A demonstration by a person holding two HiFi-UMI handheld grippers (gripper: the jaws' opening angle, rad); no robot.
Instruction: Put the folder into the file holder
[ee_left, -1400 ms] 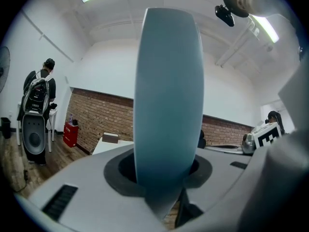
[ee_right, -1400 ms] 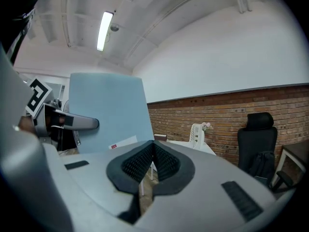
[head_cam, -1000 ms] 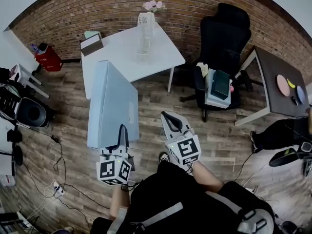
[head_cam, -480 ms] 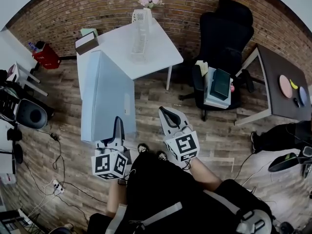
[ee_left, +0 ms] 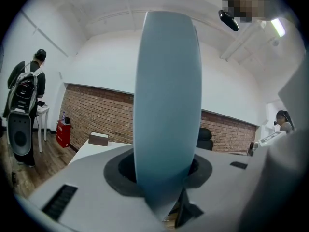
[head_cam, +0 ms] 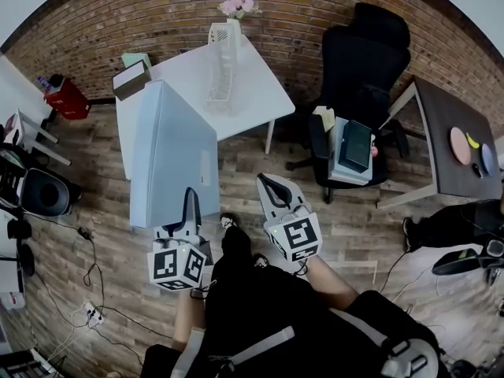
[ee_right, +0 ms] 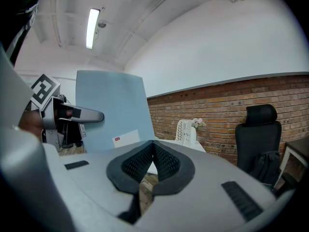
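The left hand-held gripper (head_cam: 190, 203) sits on the near-left side of the bench (head_cam: 264, 85). Its jaws are partway apart and clamped on the lower edge of the pale blue folder (head_cam: 173, 160), whose thickness fills the gap between the pads in the left gripper view. The folder stands upright on that edge, lifted clear of the wooden floor. It is on the person's side of the bench, and in the head view its upper part overlaps the bench's left portion. Farther along, near the middle of the bench and towards its far edge, stands the white mesh file holder (head_cam: 223, 65), which looks empty, with a small vase of flowers (head_cam: 236, 6) just behind it and a box (head_cam: 130, 81) at the bench's left corner. On the near side of the bench, to the right of the folder, the right hand-held gripper (head_cam: 272, 191) has its pads pressed together on nothing. As I judge it, the pick-up is done and the carry is under way. The folder is well apart from the holder, so what is left is to bring it over the bench, line it up with a slot, lower it in and let go
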